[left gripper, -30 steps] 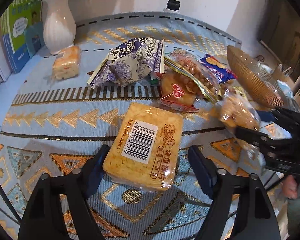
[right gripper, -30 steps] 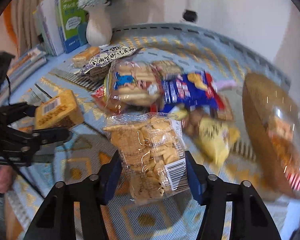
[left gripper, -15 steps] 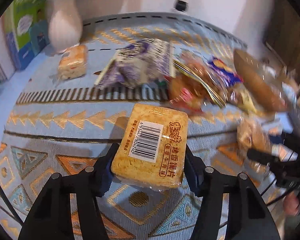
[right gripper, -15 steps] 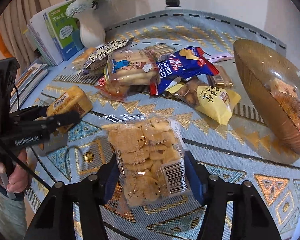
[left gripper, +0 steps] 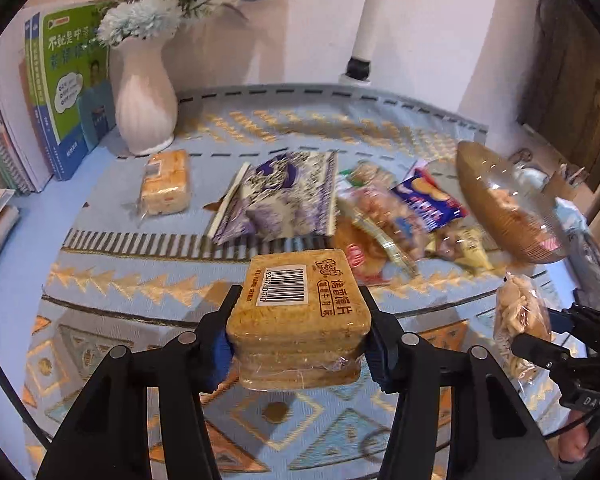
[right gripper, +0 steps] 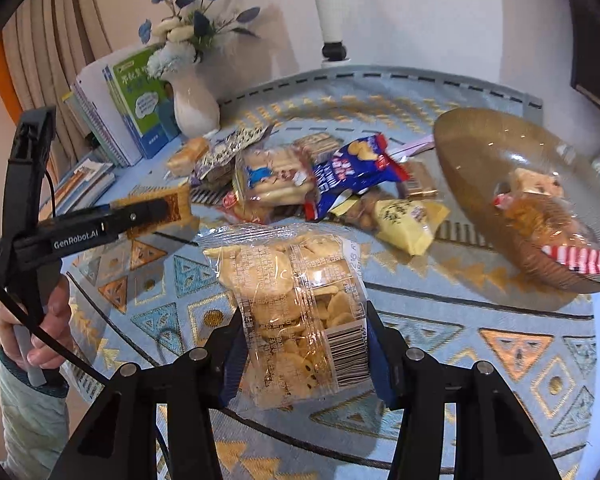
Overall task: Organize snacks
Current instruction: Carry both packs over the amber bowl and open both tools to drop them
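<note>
Far left, books (left gripper: 66, 92) and a white vase (left gripper: 144, 104) stand at the table edge, a small wrapped cake (left gripper: 165, 188) just beside the vase. Next along, the left gripper (left gripper: 298, 334) is seen closed on the toast-slice pack (left gripper: 298, 316) — its jaws have just been closing, and where a second ago the pack lay flat on the patterned cloth (left gripper: 112, 288) between wide jaws, it is now pinched on both sides and lifted clear, barcode up. Centre, the loose pile remains: purple-white bag (left gripper: 276, 196), blue chip bag (right gripper: 352, 168), yellow pack (right gripper: 408, 220), others under them. Further right, the right gripper (right gripper: 302, 354) is clamped on the clear cracker bag (right gripper: 296, 312); its jaws have also just been closing, tightening a grip already there, and the bag is now held off the cloth. Far right, the amber glass bowl (right gripper: 480, 152) sits tilted in view, a couple of snacks already in it. Judged: both picks done — carry to the bowl is the likely next step. Cracker bag is thin film, so crushing or slipping is a risk; the toast pack is stiffer.
</note>
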`<action>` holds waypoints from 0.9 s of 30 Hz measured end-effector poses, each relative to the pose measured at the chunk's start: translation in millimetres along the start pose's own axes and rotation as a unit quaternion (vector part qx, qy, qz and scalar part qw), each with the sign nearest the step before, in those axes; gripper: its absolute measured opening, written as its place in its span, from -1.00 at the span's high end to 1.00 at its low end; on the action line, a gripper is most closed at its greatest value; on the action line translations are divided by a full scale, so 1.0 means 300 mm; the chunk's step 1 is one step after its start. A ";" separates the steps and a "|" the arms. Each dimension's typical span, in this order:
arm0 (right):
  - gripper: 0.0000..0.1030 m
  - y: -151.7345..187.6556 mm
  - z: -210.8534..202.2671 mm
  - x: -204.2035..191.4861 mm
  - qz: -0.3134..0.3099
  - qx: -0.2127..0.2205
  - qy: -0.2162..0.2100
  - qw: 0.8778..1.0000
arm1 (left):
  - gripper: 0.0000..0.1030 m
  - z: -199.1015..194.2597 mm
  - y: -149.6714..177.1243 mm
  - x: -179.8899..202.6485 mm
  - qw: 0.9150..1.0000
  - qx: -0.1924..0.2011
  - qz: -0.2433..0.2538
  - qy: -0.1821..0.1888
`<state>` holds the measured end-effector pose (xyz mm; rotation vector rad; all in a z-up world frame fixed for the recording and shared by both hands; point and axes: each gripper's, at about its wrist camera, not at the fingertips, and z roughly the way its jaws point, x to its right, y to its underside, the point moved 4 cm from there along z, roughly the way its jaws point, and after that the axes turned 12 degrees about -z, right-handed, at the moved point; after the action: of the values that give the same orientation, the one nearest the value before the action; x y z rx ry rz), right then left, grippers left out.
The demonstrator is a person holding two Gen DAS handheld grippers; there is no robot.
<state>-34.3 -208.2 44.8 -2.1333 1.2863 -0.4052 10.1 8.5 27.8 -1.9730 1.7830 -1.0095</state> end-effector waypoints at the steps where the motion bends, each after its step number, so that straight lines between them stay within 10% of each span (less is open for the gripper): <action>1: 0.03 -0.001 -0.013 0.008 0.002 0.005 0.002 1.000 | 0.00 -0.010 -0.006 0.005 1.000 0.005 -0.001 0.005; 13: 0.03 -0.109 -0.425 0.377 0.097 0.137 0.141 0.976 | 0.00 -0.299 -0.333 0.191 0.989 0.138 0.039 0.036; 27: 0.02 -0.179 -0.325 0.702 0.205 0.108 0.129 0.964 | 0.00 0.124 -0.212 0.822 0.983 0.067 0.103 0.134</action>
<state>51.2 -407.5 143.7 -1.6189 1.7004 -0.6248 78.6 -223.7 115.6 -1.5958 1.9503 -1.3357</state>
